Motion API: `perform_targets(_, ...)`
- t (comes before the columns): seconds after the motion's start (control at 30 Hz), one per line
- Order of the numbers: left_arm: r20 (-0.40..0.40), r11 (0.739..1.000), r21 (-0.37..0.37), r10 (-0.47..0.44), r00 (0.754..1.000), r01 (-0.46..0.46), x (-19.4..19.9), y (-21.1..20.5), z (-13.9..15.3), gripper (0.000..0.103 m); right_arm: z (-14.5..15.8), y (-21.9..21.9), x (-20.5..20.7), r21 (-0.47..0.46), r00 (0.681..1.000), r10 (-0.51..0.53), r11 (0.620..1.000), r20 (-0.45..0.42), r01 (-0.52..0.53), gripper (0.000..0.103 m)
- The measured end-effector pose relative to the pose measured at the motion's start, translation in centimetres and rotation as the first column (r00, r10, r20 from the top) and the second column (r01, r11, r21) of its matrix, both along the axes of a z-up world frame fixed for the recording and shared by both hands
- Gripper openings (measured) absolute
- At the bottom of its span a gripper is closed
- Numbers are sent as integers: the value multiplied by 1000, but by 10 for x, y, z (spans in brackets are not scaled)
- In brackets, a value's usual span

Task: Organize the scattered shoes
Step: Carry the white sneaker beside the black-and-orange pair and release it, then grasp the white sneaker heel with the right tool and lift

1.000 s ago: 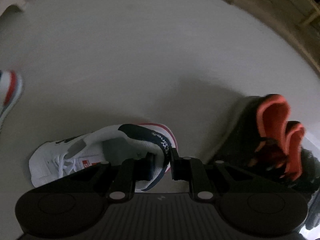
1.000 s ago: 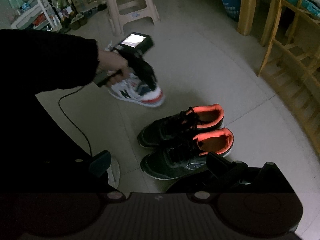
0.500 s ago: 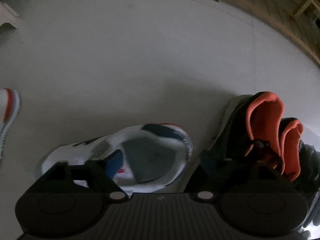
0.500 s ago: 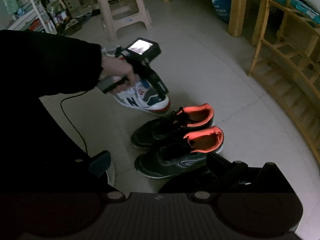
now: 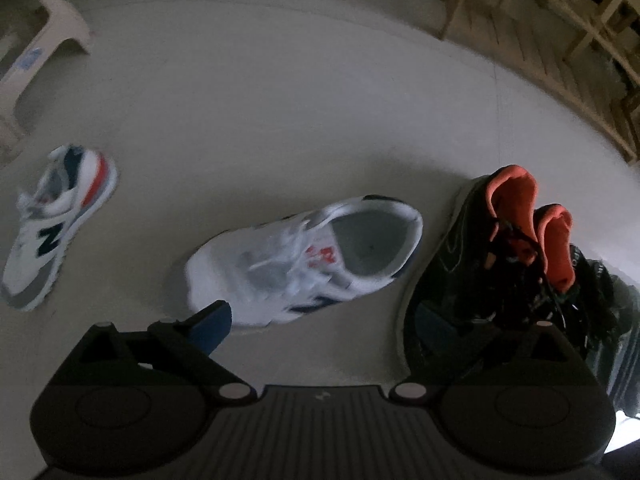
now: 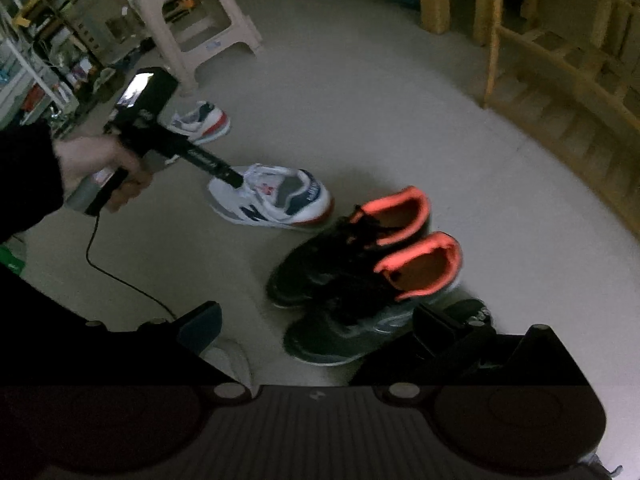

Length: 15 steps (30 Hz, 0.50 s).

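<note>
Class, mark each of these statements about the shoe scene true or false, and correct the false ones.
1. The black shoes with orange lining stand side by side. True.
2. The left gripper clamps the white sneaker. False: its jaws are opening, and the sneaker lies on the floor.
3. A second white sneaker lies apart from the row. True.
4. The plastic stool lies on its side. False: it stands upright.

Your pale, smooth, matt floor (image 5: 280,100) carries the white leather-look sneaker with mesh panels (image 5: 308,256). At its three o'clock sit the black knit trainers with orange cloth linings (image 6: 368,264). Your beige moulded plastic stool (image 6: 196,20) looks faintly glossy; the bare wooden rack (image 6: 560,60) at two o'clock looks rough.
</note>
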<state>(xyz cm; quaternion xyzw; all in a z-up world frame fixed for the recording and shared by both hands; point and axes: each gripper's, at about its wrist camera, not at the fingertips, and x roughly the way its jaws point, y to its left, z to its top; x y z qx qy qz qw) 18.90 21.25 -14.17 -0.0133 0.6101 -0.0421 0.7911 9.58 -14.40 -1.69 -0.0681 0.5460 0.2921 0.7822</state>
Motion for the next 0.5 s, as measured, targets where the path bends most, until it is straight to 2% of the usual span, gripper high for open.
perform_targets(0.1, 15, 1000, -1, 24, 1000, -24, -13, 12, 13, 100, 13, 24, 1, -12, 999, 41, 999, 33, -41, 103)
perform_targets(0.27, 41, 997, 13, 80, 996, -81, -22, 40, 38, 101, 17, 57, 13, 26, 996, 66, 997, 54, -67, 103)
perform_targets(0.37, 50, 997, 28, 67, 996, -68, -22, 53, 42, 103, 6, 73, 24, 15, 996, 70, 997, 61, -71, 103)
perform_targets(0.5, 58, 998, 51, 37, 998, -40, -20, 68, 38, 103, -25, 89, 43, -31, 998, 49, 998, 33, -48, 103)
